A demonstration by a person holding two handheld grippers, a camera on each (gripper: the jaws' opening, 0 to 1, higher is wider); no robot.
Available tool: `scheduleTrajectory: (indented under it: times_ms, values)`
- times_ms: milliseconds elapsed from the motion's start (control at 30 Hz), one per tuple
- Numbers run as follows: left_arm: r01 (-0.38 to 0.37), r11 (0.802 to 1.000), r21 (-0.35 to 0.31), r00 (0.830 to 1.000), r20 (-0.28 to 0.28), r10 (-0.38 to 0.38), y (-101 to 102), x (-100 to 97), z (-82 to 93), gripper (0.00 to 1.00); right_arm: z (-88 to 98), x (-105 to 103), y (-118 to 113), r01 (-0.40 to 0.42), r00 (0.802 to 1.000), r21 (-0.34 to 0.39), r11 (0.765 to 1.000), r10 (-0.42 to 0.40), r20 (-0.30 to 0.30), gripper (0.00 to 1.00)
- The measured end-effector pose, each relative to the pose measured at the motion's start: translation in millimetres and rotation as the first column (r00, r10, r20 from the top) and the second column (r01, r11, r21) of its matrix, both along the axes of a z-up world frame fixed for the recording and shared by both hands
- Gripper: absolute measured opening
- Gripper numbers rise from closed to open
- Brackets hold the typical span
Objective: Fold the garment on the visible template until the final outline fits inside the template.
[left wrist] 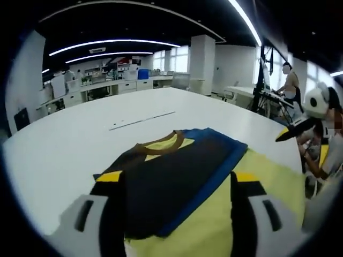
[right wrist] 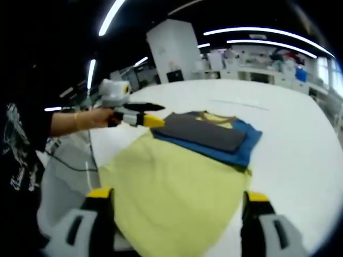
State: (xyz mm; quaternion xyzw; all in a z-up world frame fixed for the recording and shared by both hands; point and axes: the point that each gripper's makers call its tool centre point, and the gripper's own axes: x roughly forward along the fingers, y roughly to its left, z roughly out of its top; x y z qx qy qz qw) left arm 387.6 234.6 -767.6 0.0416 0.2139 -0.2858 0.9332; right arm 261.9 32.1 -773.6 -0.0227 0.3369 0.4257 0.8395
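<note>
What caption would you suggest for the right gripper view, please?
Folded T-shirt lying on the yellow template, open right tongs hovering near, left tongs at its corner.

Both tools gape empty: left tool (left wrist: 179,214) and right tool (right wrist: 177,219) held low.

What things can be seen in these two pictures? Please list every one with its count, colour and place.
garment: one, folded, dark grey and blue with yellow inside a brown collar, lying at the far end of the template
template: one, pale yellow sheet, spread on the table under the garment
table: one, white, large, carrying everything
strip: one, thin, pale, on the table beyond the garment
left gripper: one, black and yellow, open, beside the garment's edge
right gripper: one, black jaws with yellow tips, open, above the template's near end
person's hand: one, holding the left gripper
</note>
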Motion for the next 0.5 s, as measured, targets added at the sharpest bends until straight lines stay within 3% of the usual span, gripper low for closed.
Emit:
scheduleTrajectory:
  times_ms: [333, 500]
  values:
    - [-0.027, 0.998, 0.058, 0.999, -0.025, 0.028, 38.8, -12.4, -14.8, 0.58, -0.9, 4.3, 0.5, 0.014, 1.000, -0.005, 1.000, -0.014, 0.023, 0.99]
    - [-0.034, 0.992, 0.118, 0.999, -0.031, 0.037, 58.2, -17.9, -24.9, 0.49, 0.9, 8.3, -0.9, 0.027, 0.999, 0.000, 1.000, -0.027, 0.033, 0.99]
